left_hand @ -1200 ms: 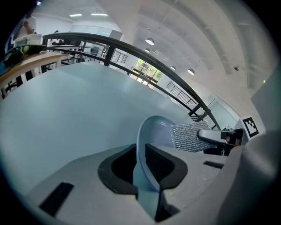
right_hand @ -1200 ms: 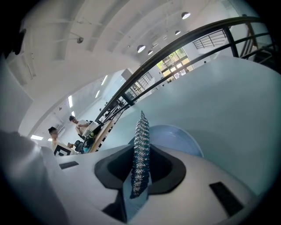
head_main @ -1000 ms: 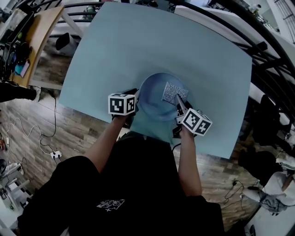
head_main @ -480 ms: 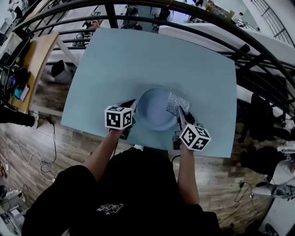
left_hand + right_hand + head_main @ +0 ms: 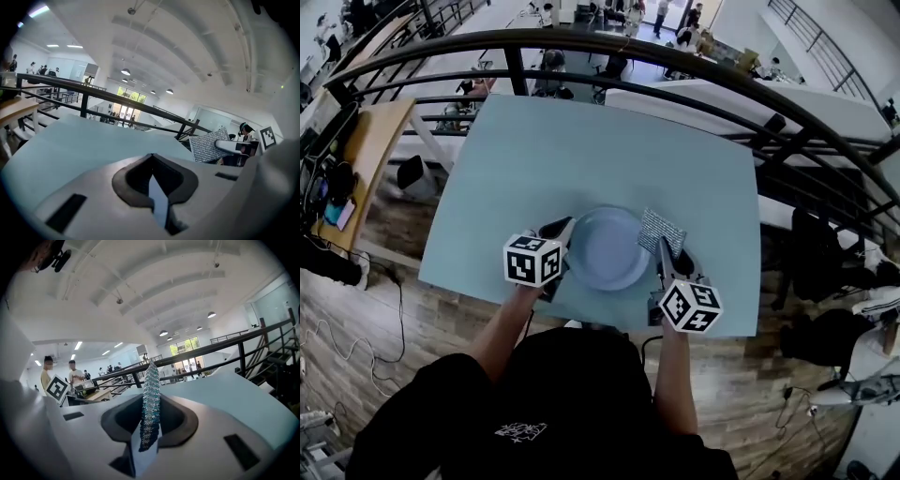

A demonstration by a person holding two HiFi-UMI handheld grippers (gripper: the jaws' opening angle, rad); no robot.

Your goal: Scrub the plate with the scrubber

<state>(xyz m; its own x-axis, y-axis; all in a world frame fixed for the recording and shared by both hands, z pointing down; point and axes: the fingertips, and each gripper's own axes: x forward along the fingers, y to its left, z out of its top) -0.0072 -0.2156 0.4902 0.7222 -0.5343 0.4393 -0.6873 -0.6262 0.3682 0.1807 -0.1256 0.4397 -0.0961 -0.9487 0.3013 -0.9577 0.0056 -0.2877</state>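
Pinching the left rim of the round, smooth pale-blue plate (image 5: 605,251) with the left gripper (image 5: 557,229). The right gripper (image 5: 665,247) has its fingers clamped on a glittery square mesh scrubber (image 5: 660,227) by the plate's right rim, on the table (image 5: 581,150).

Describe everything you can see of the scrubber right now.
The scrubber is a flat, roughly square pad of glittering silver mesh, metallic-looking with a bluish tint. The right gripper is shut on its lower edge, so it stands up from the jaws, edge-on in the right gripper view. It sits at the right rim of the pale blue plate, over the table; whether it touches the plate cannot be told.
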